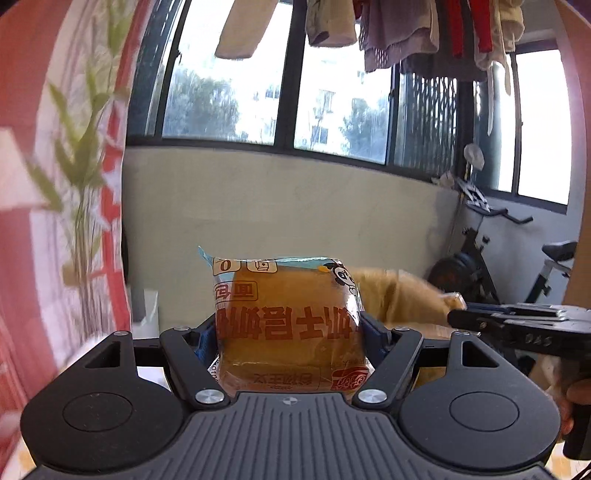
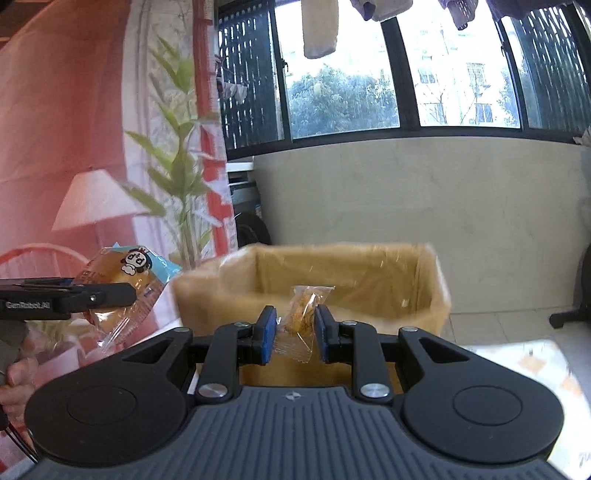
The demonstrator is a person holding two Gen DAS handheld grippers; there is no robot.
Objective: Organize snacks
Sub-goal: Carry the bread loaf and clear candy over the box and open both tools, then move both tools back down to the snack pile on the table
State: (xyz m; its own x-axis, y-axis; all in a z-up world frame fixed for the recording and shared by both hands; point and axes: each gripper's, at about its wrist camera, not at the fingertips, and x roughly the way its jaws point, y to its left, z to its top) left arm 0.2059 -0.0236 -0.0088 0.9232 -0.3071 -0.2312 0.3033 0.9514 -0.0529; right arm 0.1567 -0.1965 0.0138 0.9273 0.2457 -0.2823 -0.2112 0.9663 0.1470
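A bread bun in a clear wrapper with orange print (image 1: 288,325) stands between the fingers of my left gripper (image 1: 290,330), which is shut on its sides. The right wrist view shows the same bun (image 2: 125,273) held in the air at the left by the left gripper (image 2: 114,295). My right gripper (image 2: 295,330) is shut on a small snack in a clear wrapper (image 2: 303,314), pinched between its blue pads (image 2: 267,332). Just beyond it stands an open cardboard box lined with plastic film (image 2: 369,269). The box (image 1: 399,295) and the right gripper (image 1: 461,318) show at the right of the left wrist view.
A low wall under wide windows (image 2: 406,192) runs behind the box, with laundry (image 1: 406,33) hanging above. A red and white curtain with a plant print (image 2: 110,147) fills the left. An exercise bike (image 1: 480,258) stands at the right. A hand (image 2: 18,373) holds the left gripper's handle.
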